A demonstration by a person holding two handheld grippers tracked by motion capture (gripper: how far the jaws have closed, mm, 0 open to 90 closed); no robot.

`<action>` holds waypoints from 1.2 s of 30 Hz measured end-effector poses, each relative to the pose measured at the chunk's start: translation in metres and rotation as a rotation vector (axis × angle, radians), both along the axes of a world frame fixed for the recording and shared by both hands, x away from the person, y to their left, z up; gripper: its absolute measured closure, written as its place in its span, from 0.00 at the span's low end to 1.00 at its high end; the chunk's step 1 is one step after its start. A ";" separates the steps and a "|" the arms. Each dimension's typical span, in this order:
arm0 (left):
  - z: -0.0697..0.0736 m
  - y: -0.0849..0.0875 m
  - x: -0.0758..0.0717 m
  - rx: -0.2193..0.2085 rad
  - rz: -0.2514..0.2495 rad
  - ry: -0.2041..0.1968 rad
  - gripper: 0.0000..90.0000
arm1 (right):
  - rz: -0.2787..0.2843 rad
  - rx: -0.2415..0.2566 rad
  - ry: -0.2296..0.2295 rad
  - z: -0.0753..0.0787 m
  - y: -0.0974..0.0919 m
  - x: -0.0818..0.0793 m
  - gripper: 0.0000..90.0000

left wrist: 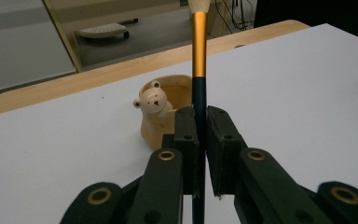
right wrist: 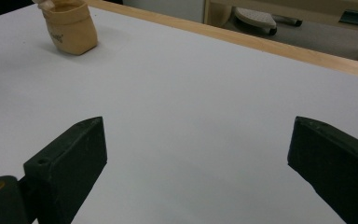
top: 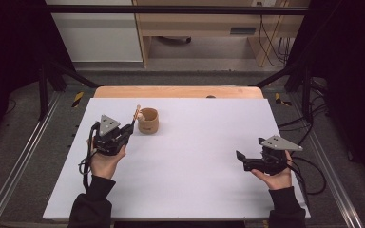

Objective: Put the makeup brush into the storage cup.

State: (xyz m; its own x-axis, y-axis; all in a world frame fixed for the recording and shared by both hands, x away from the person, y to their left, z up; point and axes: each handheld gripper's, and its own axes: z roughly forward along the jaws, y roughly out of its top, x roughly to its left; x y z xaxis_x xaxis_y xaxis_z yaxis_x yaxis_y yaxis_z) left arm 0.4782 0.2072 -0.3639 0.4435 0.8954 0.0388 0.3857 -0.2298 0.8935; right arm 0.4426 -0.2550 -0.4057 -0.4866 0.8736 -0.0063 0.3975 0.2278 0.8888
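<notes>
- Two sleeved forearms (top: 92, 204) at the near edge of the surface (top: 195, 190), one gripper per hand, well apart from each other.
- Nearest, on the person's right: right gripper (top: 249, 149), jaws spread wide with nothing between them but bare surface. Parked off to the side, probably to leave the working area free for the other hand.
- Farther in, on the left: left gripper (left wrist: 201, 126), jaws pinched narrow on the dark lower handle of a brush (left wrist: 199, 46). Grip set low on the handle, with the gold ferrule and pale bristle end free above the pads. Seemingly the better hold for steering the long end into an opening.
- Brush upright along the jaws in the left gripper view, slanted toward the cup in the high view. Lower end hidden under the jaws.
- Just beyond the brush tip: a small tan cup (top: 148, 121) with a bear figure (left wrist: 154, 100) on its rim, upright, mouth open to the top, in the far left part of the surface. Likely the holder meant for the brush, hence the left gripper's aim straight at it.
- Brush not yet inside the cup; contact between tip and rim impossible to tell.
- Farthest: bare wooden edge (top: 178, 91) of the surface.
</notes>
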 end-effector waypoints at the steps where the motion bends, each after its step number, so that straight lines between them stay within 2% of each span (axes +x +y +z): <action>1: 0.001 -0.001 0.001 -0.001 -0.001 -0.002 0.92 | -0.001 0.002 0.000 0.000 0.000 0.000 0.05; 18: 0.015 -0.021 0.025 -0.044 -0.002 -0.056 0.92 | -0.010 0.019 0.001 0.001 -0.003 -0.001 0.05; 33: 0.020 -0.024 0.046 -0.081 0.023 -0.082 0.92 | -0.014 0.018 0.003 0.000 -0.005 0.000 0.05; 36: 0.020 -0.025 0.050 -0.077 0.027 -0.086 0.92 | -0.014 0.017 0.004 0.000 -0.005 0.000 0.05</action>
State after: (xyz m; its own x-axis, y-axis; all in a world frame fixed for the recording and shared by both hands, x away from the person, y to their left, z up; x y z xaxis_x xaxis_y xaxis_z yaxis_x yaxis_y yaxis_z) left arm 0.5284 0.1817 -0.3438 0.4168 0.9090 0.0068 0.3119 -0.1500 0.9382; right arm 0.4427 -0.2602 -0.4062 -0.4740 0.8805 0.0105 0.4040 0.2069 0.8911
